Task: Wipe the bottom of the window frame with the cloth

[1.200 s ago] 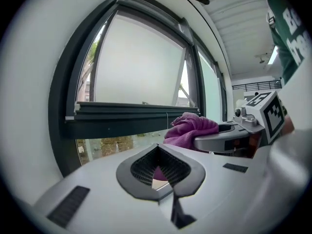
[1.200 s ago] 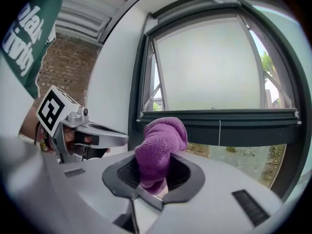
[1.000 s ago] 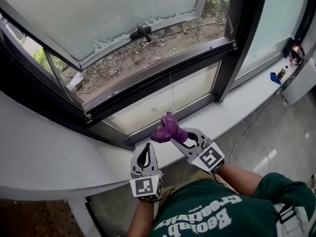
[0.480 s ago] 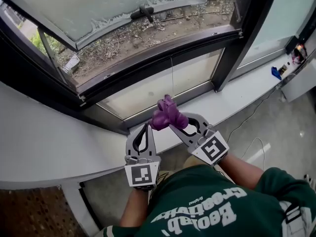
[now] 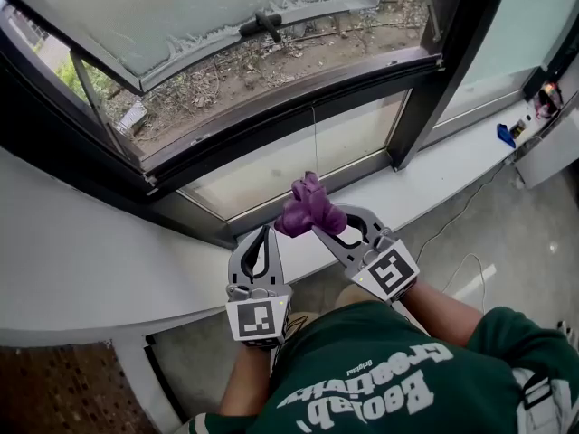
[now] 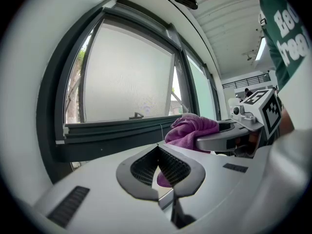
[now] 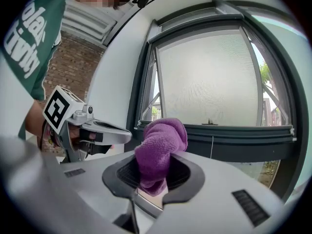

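A purple cloth (image 5: 309, 208) is bunched in my right gripper (image 5: 318, 230), whose jaws are shut on it just above the white sill (image 5: 425, 197). In the right gripper view the cloth (image 7: 160, 150) stands up between the two pads. My left gripper (image 5: 262, 231) hangs close to the left of the cloth, jaws shut and holding nothing; its tips meet in the left gripper view (image 6: 157, 147), with the cloth (image 6: 192, 126) just beyond. The dark bottom rail of the window frame (image 5: 280, 107) runs across, farther out than both grippers.
The frosted sash (image 5: 199, 7) is swung outward, its handle (image 5: 267, 21) over bare ground. A dark upright mullion (image 5: 425, 89) stands at the right. A small blue object (image 5: 505, 138) lies far right on the sill. Cables (image 5: 457, 242) trail on the floor.
Over the second, both grippers and the cloth have shifted slightly up toward the window as the head view moved. Nothing visible changed in the last half second.
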The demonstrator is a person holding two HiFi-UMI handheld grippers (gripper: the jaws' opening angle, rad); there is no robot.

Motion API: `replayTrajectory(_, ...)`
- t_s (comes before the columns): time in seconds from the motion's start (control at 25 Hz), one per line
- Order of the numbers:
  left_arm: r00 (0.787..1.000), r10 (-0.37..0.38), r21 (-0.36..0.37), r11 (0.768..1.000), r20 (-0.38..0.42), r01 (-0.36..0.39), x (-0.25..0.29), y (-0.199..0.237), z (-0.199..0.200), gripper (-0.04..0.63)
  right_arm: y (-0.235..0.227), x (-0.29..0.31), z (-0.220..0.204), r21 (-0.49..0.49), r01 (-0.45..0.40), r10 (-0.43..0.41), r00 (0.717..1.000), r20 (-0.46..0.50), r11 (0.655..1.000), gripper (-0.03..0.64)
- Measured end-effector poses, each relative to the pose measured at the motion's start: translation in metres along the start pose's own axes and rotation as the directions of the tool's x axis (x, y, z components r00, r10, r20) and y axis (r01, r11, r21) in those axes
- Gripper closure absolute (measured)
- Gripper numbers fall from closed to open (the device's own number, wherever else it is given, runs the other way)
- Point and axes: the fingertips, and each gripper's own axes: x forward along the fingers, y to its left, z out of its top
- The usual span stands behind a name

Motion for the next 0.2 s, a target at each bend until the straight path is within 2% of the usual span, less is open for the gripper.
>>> replayTrajectory(0.2, 1.000, -0.009, -0.004, 1.000, 0.002, 0.009, -0.0012, -0.0058, 0.0027, 0.588, 0.0016, -0.0036, -0.0039, 0.006, 0.006, -0.006, 1.000, -0.005, 1.000, 0.517)
